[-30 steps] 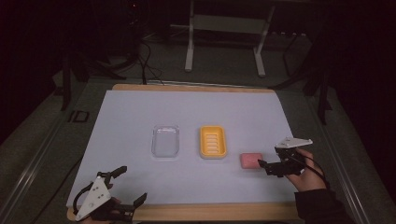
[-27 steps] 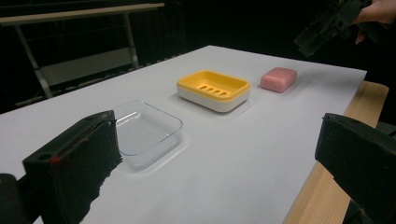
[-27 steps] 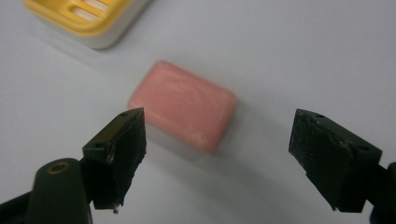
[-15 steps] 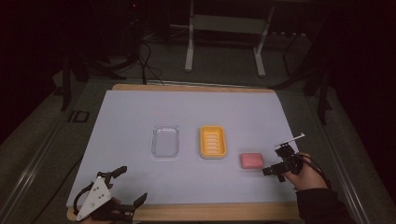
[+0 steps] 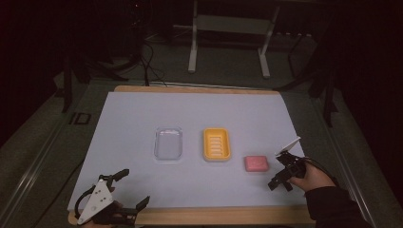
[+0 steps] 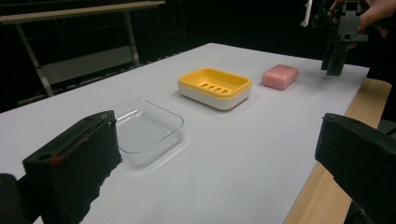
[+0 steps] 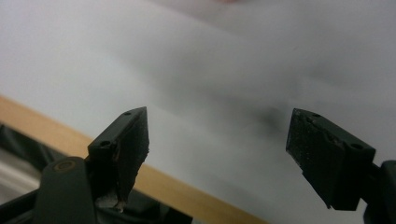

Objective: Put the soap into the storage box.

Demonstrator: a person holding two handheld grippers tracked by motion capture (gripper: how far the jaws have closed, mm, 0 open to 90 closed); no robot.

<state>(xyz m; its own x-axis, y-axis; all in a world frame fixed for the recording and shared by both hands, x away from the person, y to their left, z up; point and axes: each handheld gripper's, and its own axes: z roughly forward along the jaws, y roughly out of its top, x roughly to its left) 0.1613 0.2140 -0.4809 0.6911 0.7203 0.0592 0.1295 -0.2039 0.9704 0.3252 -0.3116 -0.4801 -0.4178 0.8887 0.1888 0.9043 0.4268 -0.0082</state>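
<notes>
White table [image 5: 142, 118]: clear tray [image 5: 168, 144], yellow soap dish [image 5: 216, 144] empty.

light: dim, dark surround — table sheet [image 5: 190, 118] brightest | right gripper view: blurred | shadows: soft

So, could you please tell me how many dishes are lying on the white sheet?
2: a clear dish left of centre, and a yellow soap dish beside it on the right, with a pink soap bar farther right. None looks hidden.
</notes>
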